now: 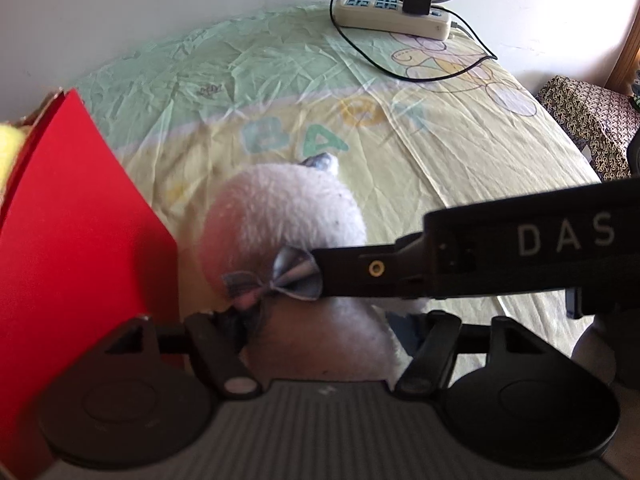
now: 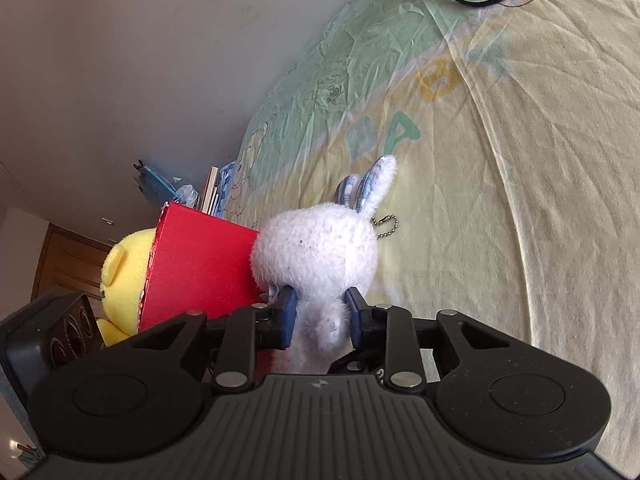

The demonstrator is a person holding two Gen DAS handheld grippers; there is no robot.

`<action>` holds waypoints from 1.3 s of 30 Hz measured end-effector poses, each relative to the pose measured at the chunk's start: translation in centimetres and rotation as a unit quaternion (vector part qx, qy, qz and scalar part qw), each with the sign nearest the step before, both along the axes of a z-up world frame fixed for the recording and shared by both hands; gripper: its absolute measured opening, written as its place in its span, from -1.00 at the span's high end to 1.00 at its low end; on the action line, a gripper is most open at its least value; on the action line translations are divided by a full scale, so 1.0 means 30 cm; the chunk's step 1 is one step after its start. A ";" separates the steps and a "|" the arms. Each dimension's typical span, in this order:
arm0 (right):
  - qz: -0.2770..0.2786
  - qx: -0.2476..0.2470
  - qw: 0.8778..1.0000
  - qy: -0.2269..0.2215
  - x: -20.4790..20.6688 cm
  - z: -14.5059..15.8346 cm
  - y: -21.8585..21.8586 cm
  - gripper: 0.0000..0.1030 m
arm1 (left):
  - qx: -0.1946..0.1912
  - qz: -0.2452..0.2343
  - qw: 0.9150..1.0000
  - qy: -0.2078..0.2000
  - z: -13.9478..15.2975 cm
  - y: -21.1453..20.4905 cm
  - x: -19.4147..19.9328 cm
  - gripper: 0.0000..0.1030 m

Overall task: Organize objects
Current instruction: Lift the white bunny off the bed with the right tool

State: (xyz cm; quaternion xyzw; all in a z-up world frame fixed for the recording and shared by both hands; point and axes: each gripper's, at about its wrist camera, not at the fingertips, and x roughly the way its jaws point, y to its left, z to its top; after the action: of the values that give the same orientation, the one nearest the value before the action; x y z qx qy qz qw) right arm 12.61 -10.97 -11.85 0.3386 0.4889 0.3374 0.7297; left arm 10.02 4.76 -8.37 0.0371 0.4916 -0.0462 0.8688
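- Left wrist view: the fuzzy white plush rabbit [image 1: 280,216] with a grey ribbon bow [image 1: 296,274] fills the spread fingers of the left gripper [image 1: 328,344], just beside a smooth red cardboard box [image 1: 80,220]. The right gripper's black arm crosses in from the right, above a wrinkled pastel bedsheet [image 1: 460,152].
- Right wrist view: the right gripper [image 2: 320,318] pinches the rabbit's soft body between blue pads [image 2: 289,312]; a yellow plush toy [image 2: 124,280] sits inside the box.

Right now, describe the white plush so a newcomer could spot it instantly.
On the yellow-green bedsheet, beside the red box, the right tool clamps a white bunny plush. Unlike the yellow plush in the box, it has checked blue ears, a grey bow and a ball chain.
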 end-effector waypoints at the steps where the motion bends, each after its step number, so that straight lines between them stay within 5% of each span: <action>1: -0.001 0.000 1.000 0.001 0.000 0.000 -0.003 0.48 | 0.001 0.001 1.000 0.000 0.001 0.000 -0.001 -0.21; 14: -0.007 -0.016 1.000 -0.019 -0.010 0.009 0.011 0.36 | 0.005 0.008 1.000 0.000 0.006 0.009 -0.002 -0.09; 21: -0.003 -0.016 1.000 -0.012 -0.020 0.014 -0.002 0.48 | 0.008 -0.002 1.000 0.001 0.014 -0.010 -0.020 -0.06; 39: -0.021 -0.046 0.998 -0.042 -0.213 0.115 -0.067 0.49 | -0.009 -0.049 0.999 -0.007 0.093 -0.074 -0.197 -0.06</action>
State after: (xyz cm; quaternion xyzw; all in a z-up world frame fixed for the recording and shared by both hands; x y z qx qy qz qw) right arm 6.22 -12.97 -8.41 0.3003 0.4655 0.3131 0.7715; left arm 4.12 2.54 -5.57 0.0538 0.4824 -0.0926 0.8694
